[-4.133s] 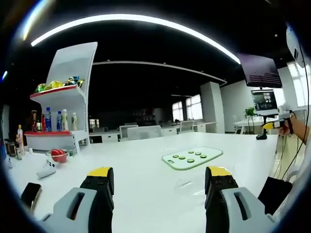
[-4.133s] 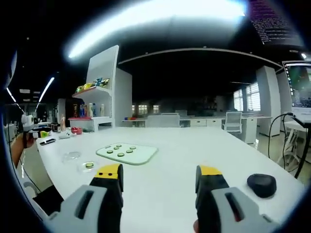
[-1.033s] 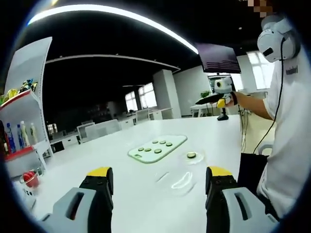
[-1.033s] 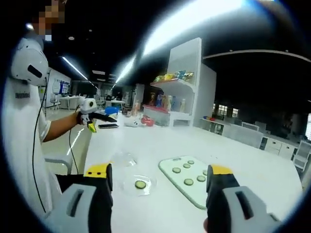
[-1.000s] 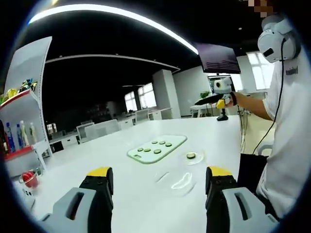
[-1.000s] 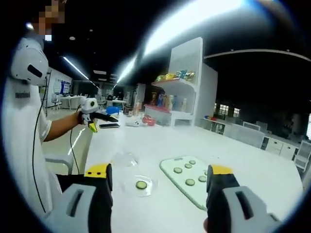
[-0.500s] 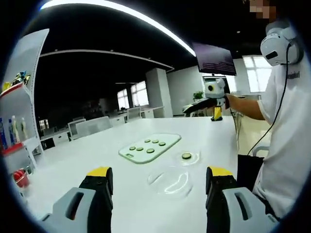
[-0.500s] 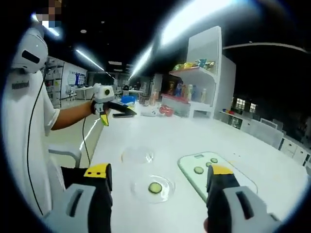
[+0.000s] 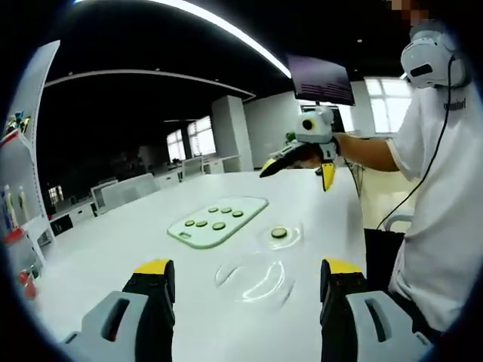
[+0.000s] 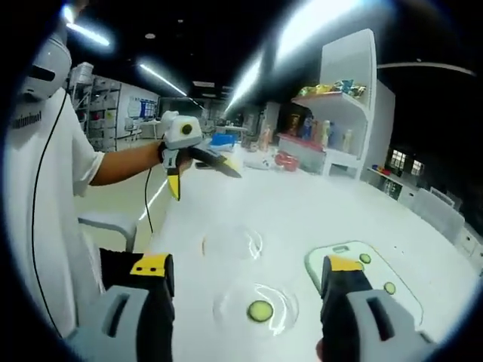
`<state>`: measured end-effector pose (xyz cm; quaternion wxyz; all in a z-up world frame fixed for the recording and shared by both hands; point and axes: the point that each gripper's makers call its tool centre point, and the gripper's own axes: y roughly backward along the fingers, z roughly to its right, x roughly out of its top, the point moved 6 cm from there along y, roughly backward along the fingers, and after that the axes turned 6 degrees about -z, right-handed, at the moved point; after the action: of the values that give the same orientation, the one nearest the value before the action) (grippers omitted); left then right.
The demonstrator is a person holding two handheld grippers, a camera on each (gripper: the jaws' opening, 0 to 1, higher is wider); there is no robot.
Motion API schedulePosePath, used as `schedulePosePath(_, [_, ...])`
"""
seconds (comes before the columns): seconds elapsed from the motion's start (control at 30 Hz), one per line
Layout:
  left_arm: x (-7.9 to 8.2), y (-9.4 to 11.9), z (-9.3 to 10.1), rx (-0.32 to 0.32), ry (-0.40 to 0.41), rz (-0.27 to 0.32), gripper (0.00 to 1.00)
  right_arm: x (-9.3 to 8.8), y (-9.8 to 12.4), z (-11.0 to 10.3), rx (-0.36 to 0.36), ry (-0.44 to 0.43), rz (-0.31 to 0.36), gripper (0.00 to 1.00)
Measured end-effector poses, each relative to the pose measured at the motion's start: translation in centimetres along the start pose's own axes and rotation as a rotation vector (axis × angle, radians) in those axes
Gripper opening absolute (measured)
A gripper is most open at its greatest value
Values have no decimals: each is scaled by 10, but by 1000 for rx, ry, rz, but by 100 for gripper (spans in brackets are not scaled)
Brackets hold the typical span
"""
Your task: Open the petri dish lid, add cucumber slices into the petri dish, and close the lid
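Closing in: both grippers have swung toward the dish since a second ago.
Left gripper: jaws spread, empty, above the lid.
Right gripper: released, over the dish.
Dish: near the tabletop's person-side edge, one slice inside, uncovered.
Board: slices remain.
Meaning: lid pickup likely next.

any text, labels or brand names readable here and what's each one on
Nothing reads cleanly.
Shirt: a small dark print near the shoulder, too blurred to read; it shows again in the right gripper view, also blurred.
Monitor: lit screen, content too small to read.
Bottles on the shelf: labels too small to read.
Cutting board, cucumber slice and dish: no print seen.
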<state>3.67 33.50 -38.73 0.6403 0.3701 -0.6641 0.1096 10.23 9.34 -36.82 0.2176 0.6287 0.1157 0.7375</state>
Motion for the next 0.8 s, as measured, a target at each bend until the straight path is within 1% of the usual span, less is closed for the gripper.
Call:
schedulePosePath(0.13, [-5, -8, 2, -19, -3, -29, 79, -1, -16, -3, 33, 3, -12, 79])
schedulePosePath(0.3, [-10, -16, 7, -43, -6, -55, 79, -1, -31, -4, 59, 9, -28, 79])
schedulePosePath(0.5, [-14, -24, 4, -59, 0, -65, 79, -2, -47, -7, 95, 26, -60, 79])
schedulePosePath(0.63, [-19, -31, 3, -83, -6, -94, 79, -1, -59, -9, 124, 44, -85, 79])
schedulePosePath(0.8, [-23, -35, 2, -115, -11, -112, 79, -2, -72, -10, 162, 61, -111, 78])
